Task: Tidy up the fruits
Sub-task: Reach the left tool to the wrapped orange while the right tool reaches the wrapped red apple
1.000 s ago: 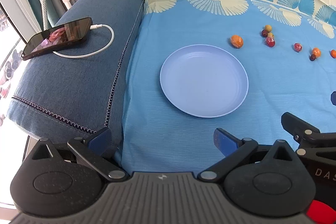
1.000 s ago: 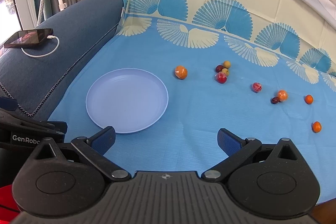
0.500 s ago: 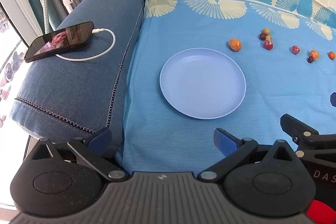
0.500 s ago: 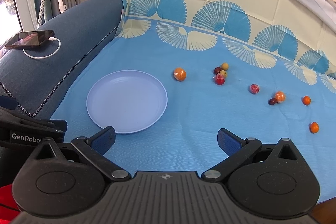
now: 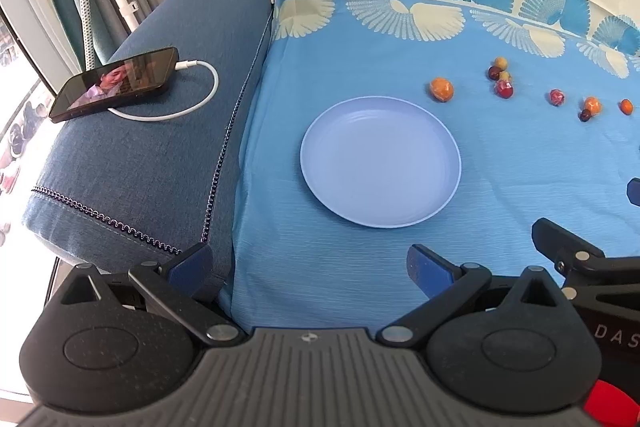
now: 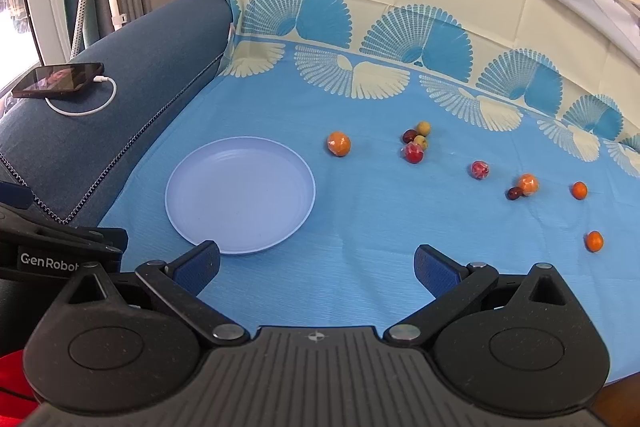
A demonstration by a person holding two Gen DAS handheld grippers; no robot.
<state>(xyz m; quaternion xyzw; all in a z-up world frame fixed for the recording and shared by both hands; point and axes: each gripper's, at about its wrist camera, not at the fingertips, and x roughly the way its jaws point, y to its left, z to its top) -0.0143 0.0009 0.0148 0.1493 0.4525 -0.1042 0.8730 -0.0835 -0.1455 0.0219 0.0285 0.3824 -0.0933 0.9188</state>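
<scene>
Left wrist view: the left gripper (image 5: 308,267) hangs low over the blue cloth (image 5: 360,267), jaws spread wide with nothing between them. The plate (image 5: 380,215) lies straight ahead of the jaws and carries nothing. The fruits sit beyond it and off to the right: an orange fruit (image 5: 441,89) just past the plate's far rim, then a small cluster (image 5: 502,81), then more strung out toward the right edge. The right gripper's black frame shows at the lower right. A phone (image 5: 116,83) on a white cable rests on the sofa arm (image 5: 140,167) to the left, well apart from everything.

Right wrist view: the right gripper (image 6: 316,267) also has its jaws wide and empty. Here the plate (image 6: 240,247) lies ahead-left, its near rim just beside the left fingertip, while the orange fruit (image 6: 339,143) sits ahead and slightly right of centre, with the cluster (image 6: 416,143) and the other scattered fruits further right. They are roundish, with no long axis to align to. By my reading the right gripper is nearer the fruit, so a forward reach from it suits best.
</scene>
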